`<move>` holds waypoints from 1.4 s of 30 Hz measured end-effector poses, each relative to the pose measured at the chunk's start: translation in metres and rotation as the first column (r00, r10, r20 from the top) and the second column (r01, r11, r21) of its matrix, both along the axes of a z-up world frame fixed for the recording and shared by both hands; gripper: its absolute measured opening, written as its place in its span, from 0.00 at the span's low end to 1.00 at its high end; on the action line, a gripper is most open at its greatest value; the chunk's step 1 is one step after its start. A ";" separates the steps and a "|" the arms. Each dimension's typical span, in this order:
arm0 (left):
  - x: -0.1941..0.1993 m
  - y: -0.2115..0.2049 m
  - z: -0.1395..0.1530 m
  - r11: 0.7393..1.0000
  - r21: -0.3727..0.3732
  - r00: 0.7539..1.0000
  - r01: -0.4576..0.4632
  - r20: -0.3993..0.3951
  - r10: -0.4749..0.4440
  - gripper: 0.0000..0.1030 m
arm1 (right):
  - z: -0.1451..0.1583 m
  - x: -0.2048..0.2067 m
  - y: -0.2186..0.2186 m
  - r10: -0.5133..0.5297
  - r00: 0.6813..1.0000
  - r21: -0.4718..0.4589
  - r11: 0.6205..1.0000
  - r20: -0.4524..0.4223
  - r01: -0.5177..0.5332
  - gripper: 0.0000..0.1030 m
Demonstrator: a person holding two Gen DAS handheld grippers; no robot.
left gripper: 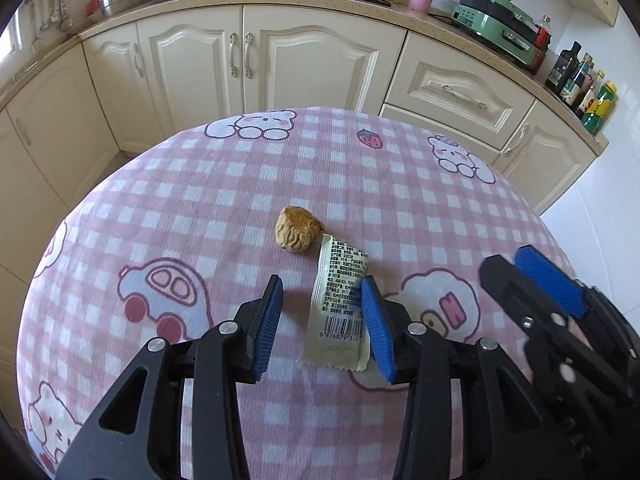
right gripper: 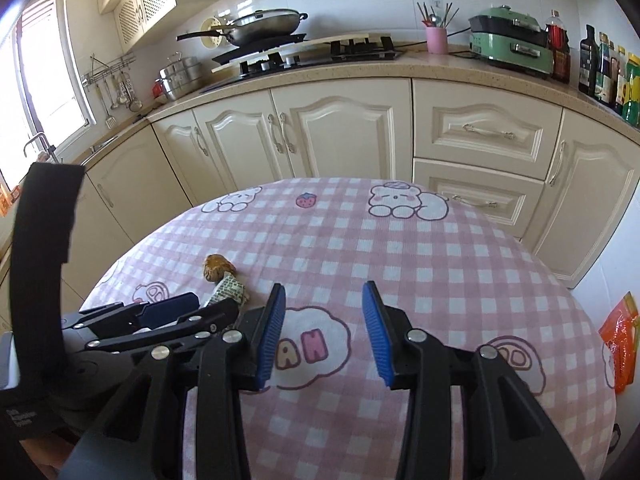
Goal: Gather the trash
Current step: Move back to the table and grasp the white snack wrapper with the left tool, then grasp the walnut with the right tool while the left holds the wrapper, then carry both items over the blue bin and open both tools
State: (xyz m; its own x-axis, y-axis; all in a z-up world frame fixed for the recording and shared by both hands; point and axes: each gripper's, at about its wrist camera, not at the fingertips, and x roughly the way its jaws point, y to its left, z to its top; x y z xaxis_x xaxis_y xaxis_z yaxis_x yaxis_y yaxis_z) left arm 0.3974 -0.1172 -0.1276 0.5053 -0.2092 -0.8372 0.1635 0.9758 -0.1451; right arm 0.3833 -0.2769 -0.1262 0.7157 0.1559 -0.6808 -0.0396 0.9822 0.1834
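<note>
A pale snack wrapper [left gripper: 338, 308] with a barcode lies flat on the pink checked tablecloth [left gripper: 192, 200]. A brown, wrinkled walnut-like lump [left gripper: 298, 231] sits just beyond its far end. My left gripper [left gripper: 322, 284] hangs over the wrapper with its jaws apart. The wrapper lies between the blue pads, and the right pad [left gripper: 376, 320] overlaps its edge. My right gripper [right gripper: 324, 288] is open over a cloud print, with nothing between its fingers. In the right wrist view the wrapper [right gripper: 231, 292] and the lump [right gripper: 218, 266] lie to the left, beside the left gripper [right gripper: 172, 308].
An orange packet [right gripper: 622, 340] shows at the table's right rim. Cream cabinets [right gripper: 320, 132] stand behind the table. The counter carries a hob with a wok [right gripper: 264, 24], a pink utensil cup [right gripper: 437, 39], a green appliance [right gripper: 510, 38] and bottles [right gripper: 600, 64].
</note>
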 end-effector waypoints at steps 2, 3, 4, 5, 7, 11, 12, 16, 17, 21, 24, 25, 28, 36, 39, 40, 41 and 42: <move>0.000 0.000 -0.001 1.000 -0.006 1.000 0.011 0.000 -0.011 0.38 | -0.003 0.003 0.000 -0.006 1.000 -0.007 1.000 -0.003 0.006 0.38; 0.000 -0.001 -0.001 1.000 -0.004 1.000 0.021 0.001 -0.021 0.38 | -0.004 0.003 0.000 -0.010 1.000 -0.009 1.000 -0.004 0.010 0.38; 0.000 -0.001 -0.001 1.000 -0.008 1.000 0.023 -0.002 -0.023 0.38 | -0.005 0.003 -0.001 -0.017 1.000 -0.007 1.000 -0.005 0.017 0.38; 0.001 -0.002 -0.002 1.000 -0.009 1.000 0.025 -0.003 -0.025 0.38 | -0.006 0.003 -0.003 -0.021 1.000 -0.002 1.000 -0.007 0.021 0.38; 0.003 -0.007 -0.003 0.999 -0.002 0.999 0.032 0.003 -0.032 0.35 | -0.006 0.003 -0.005 -0.032 0.999 -0.007 0.999 -0.009 0.032 0.38; 0.001 -0.014 -0.005 0.999 0.011 0.999 0.044 0.021 -0.044 0.12 | -0.004 0.002 -0.003 -0.028 1.000 -0.005 1.000 -0.008 0.028 0.38; 0.001 -0.013 -0.005 0.999 -0.003 0.999 0.042 0.020 -0.042 0.10 | -0.003 0.002 -0.001 -0.023 1.000 -0.006 1.000 -0.006 0.023 0.38; -0.011 0.011 0.007 0.997 -0.074 0.998 0.012 0.065 -0.007 0.08 | 0.002 0.002 0.011 0.004 1.000 -0.013 1.000 0.001 -0.004 0.38; -0.014 0.021 0.013 0.996 -0.086 0.997 -0.007 0.080 0.014 0.08 | 0.003 0.002 0.014 0.012 1.000 -0.013 1.000 0.002 -0.012 0.38; -0.026 0.072 0.028 0.985 -0.109 0.983 -0.132 0.116 0.144 0.08 | 0.004 0.008 0.039 0.070 0.998 -0.023 0.997 0.003 -0.069 0.38; -0.032 0.111 0.034 0.964 -0.090 0.954 -0.250 0.146 0.262 0.09 | 0.001 0.015 0.057 0.111 0.994 -0.024 0.993 -0.004 -0.111 0.38; -0.032 0.120 0.034 0.959 -0.083 0.948 -0.271 0.147 0.281 0.09 | -0.002 0.020 0.065 0.128 0.992 -0.028 0.991 -0.010 -0.128 0.38; -0.030 0.145 0.030 0.946 -0.078 0.936 -0.316 0.136 0.324 0.09 | -0.010 0.032 0.086 0.163 0.986 -0.046 0.985 -0.026 -0.164 0.38; -0.020 0.166 0.021 0.944 -0.087 0.935 -0.319 0.131 0.329 0.09 | -0.023 0.063 0.112 0.184 0.980 -0.061 0.980 -0.071 -0.188 0.38; -0.023 0.168 0.019 0.946 -0.098 0.938 -0.309 0.132 0.320 0.09 | -0.025 0.065 0.116 0.183 0.980 -0.086 0.978 -0.079 -0.190 0.21; -0.026 0.170 0.020 0.946 -0.102 0.938 -0.308 0.132 0.320 0.09 | -0.024 0.064 0.118 0.186 0.980 -0.100 0.976 -0.073 -0.193 0.21; -0.029 0.172 0.021 0.946 -0.107 0.938 -0.307 0.132 0.320 0.09 | -0.022 0.061 0.120 0.188 0.980 -0.112 0.974 -0.067 -0.195 0.21; -0.034 0.174 0.022 0.945 -0.113 0.938 -0.306 0.133 0.320 0.09 | -0.021 0.060 0.122 0.194 0.979 -0.118 0.973 -0.061 -0.200 0.21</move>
